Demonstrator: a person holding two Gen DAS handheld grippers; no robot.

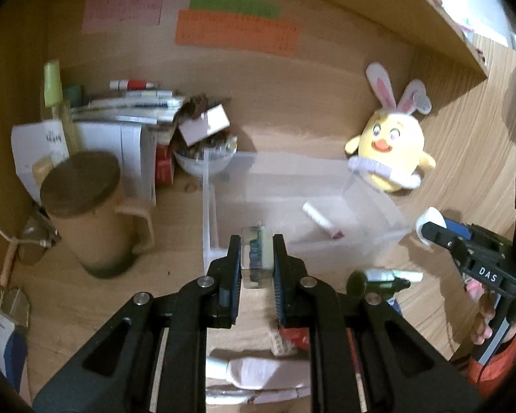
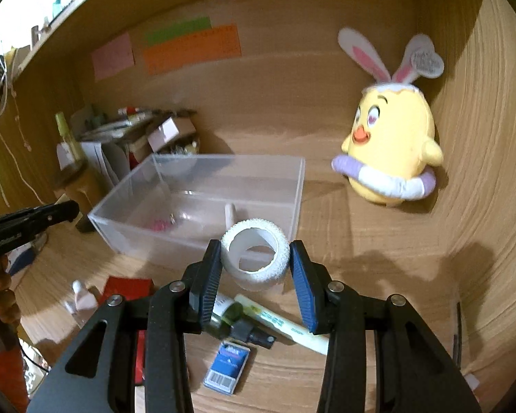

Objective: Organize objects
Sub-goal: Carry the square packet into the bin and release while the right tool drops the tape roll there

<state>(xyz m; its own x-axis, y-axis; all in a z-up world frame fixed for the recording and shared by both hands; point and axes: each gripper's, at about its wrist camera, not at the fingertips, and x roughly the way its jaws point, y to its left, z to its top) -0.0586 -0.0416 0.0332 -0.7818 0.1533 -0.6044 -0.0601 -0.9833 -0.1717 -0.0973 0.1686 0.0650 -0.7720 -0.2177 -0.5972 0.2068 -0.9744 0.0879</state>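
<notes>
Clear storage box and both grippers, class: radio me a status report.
Left gripper shut on small clear block. Right gripper shut on white tape roll. Clear box ahead, open-topped, path unobstructed.

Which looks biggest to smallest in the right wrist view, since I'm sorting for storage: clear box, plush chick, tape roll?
1. clear box
2. plush chick
3. tape roll, though it's nearest the camera, so it looks enlarged.

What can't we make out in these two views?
- Orange note print: too small, blurred, both views.
- Pink item in bin: right view, hazed by the wall.
- Clear block contents: left view, blurred, flanked by left tool pads.
- Bowl contents: cluttered.
</notes>
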